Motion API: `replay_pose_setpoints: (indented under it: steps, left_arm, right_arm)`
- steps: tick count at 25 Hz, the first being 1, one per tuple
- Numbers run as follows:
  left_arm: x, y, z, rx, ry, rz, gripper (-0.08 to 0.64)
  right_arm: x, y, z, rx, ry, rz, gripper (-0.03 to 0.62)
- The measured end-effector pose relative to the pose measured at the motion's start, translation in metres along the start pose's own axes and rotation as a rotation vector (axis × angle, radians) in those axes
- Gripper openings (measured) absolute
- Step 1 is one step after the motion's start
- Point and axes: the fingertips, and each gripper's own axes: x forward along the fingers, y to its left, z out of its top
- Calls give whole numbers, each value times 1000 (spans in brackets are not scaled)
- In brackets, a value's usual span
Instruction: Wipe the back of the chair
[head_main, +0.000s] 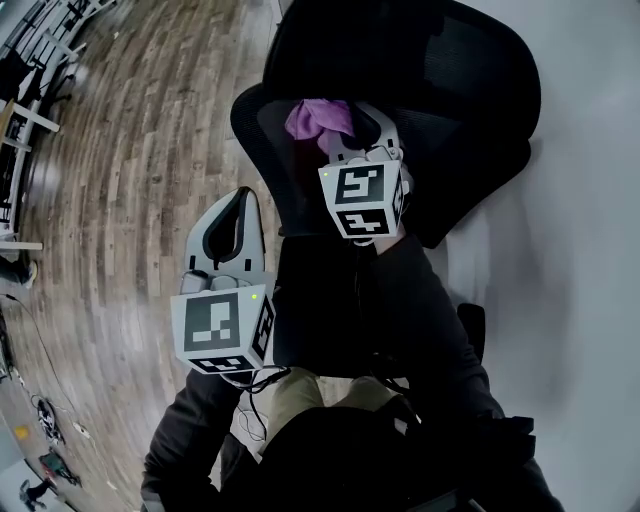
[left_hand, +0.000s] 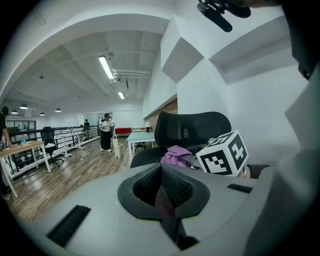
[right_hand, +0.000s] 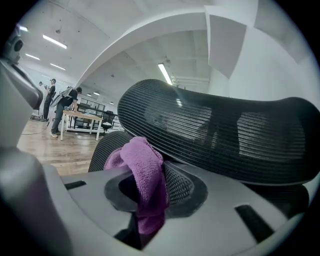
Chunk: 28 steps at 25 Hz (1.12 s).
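right gripper (right_hand: 150, 187) grasps the purple cloth (right_hand: 142, 162) by the chair back (right_hand: 220, 135); most wiping seemingly remains. left gripper (left_hand: 162, 195) clenched, empty.

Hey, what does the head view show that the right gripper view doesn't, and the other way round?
Only the head view shows the person's own dark sleeve and the marker cube on the right gripper. Only the right gripper view shows two people by a desk far off, and a ceiling light. Both show the purple cloth pinched in that gripper's jaws, close to the black mesh chair.
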Motion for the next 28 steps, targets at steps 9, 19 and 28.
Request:
replay_pose_setpoints:
  steps: [9, 19, 28]
  left_arm:
    - [16, -46, 10, 16, 4, -50, 9]
    - [25, -91, 7, 40, 1, -104, 9]
    - [32, -139, 12, 60, 9, -158, 9]
  right_arm:
    - [-23, -47, -16, 9, 21, -29, 81]
    - [-51, -91, -43, 23, 38, -91, 81]
    - [-80, -141, -59, 44, 60, -141, 81]
